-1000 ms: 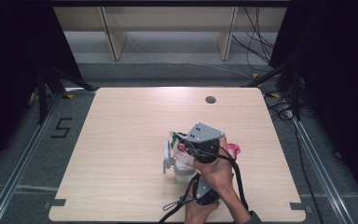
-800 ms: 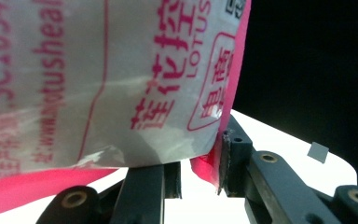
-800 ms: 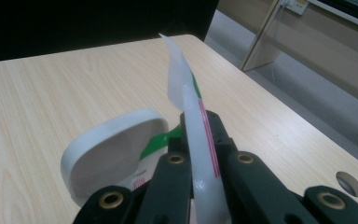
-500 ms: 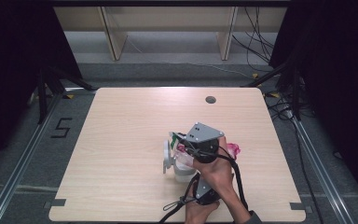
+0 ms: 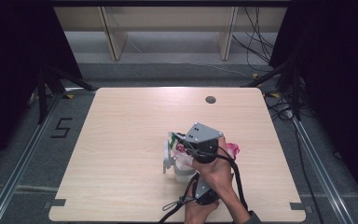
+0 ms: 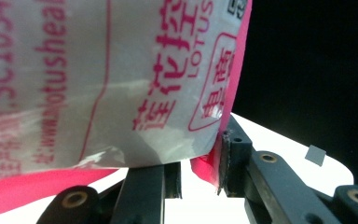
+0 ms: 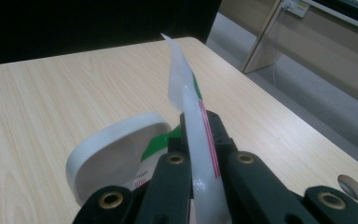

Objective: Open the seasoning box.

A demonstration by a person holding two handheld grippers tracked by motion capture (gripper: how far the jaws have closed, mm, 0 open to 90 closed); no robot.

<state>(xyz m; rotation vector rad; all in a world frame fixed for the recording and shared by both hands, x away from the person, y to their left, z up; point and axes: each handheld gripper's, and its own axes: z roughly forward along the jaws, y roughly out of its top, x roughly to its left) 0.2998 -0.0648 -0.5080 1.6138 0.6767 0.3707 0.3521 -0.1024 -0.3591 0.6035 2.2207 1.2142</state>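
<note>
The right gripper [image 7: 200, 154] was clenched on the thin top edge of a plastic packet [image 7: 186, 88] — bare table [image 7: 51, 93] lay wide ahead of it. The left gripper [image 6: 200, 172] grasped the packet's pink bottom edge [image 6: 205, 165], beside a white lid [image 7: 116, 154].

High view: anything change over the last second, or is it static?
Nothing visibly changed. The right gripper stays shut on the thin white wrapper strip, the left gripper keeps its jaws on the pink-and-white printed packet, and both hands hold the same spot over the table. The white open-lidded container sits where it was.
</note>
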